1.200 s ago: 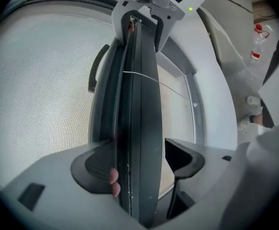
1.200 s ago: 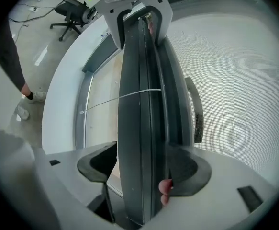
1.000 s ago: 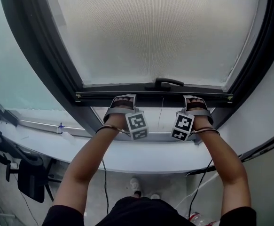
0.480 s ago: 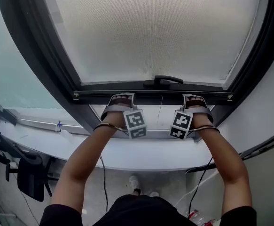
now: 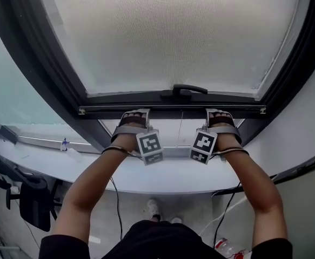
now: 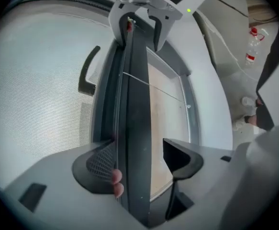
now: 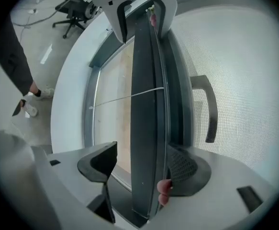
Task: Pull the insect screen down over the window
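Observation:
The pale mesh insect screen (image 5: 168,36) covers most of the window. Its dark bottom bar (image 5: 173,111) runs level just above the sill, with a black window handle (image 5: 188,89) behind it. My left gripper (image 5: 134,115) straddles the bar (image 6: 134,104) from below. Its jaws are closing: the mesh-side pad lies against the bar and the other pad stands off it. My right gripper (image 5: 218,114) straddles the same bar (image 7: 146,104) further right. There too, one pad is against the bar and a gap shows at the other. A thin cord (image 5: 181,125) hangs between the grippers.
A white curved sill (image 5: 162,177) lies under my forearms, with the dark window frame (image 5: 49,63) on both sides. A black office chair (image 5: 33,198) stands on the floor at left. A bottle (image 5: 225,250) and cables lie at lower right.
Both grippers stay on the bar at about the same height. The view has shifted slightly and the marker cubes sit a little further left.

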### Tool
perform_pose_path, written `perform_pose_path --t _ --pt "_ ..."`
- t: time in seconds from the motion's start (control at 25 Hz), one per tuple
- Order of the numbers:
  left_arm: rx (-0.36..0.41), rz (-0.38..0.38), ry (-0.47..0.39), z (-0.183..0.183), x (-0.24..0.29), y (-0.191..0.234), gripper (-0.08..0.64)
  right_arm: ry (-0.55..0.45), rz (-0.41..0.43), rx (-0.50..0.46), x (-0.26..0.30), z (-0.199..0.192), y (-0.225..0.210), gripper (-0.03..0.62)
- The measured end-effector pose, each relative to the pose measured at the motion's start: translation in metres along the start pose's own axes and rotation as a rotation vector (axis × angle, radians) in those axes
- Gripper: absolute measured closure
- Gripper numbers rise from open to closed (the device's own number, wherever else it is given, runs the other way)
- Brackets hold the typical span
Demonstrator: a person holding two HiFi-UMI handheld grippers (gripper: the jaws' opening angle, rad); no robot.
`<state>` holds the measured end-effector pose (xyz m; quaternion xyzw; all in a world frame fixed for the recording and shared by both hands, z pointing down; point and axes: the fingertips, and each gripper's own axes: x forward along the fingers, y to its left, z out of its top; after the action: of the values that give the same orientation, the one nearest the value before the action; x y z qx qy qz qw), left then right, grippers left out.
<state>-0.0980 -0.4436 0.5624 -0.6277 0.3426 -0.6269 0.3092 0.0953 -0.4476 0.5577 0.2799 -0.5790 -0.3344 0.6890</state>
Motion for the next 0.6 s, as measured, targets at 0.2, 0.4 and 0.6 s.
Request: perform_pose_path --t 0.2,0.4,0.6 --pt "-0.027 -0.007 0.004 0.001 0.005 0.003 0.256 -0.008 -0.011 0.007 0.004 0.001 -0.006 0.275" --pt "0.005 0.009 0.046 -0.002 0.008 0.008 0.256 -0.050 -0.055 0.047 0.014 0.008 -0.013 0.275" --pt "-0.008 0.005 0.024 -0.002 0.007 0.012 0.291 -0.086 -0.033 0.073 0.012 0.009 -0.018 0.304"
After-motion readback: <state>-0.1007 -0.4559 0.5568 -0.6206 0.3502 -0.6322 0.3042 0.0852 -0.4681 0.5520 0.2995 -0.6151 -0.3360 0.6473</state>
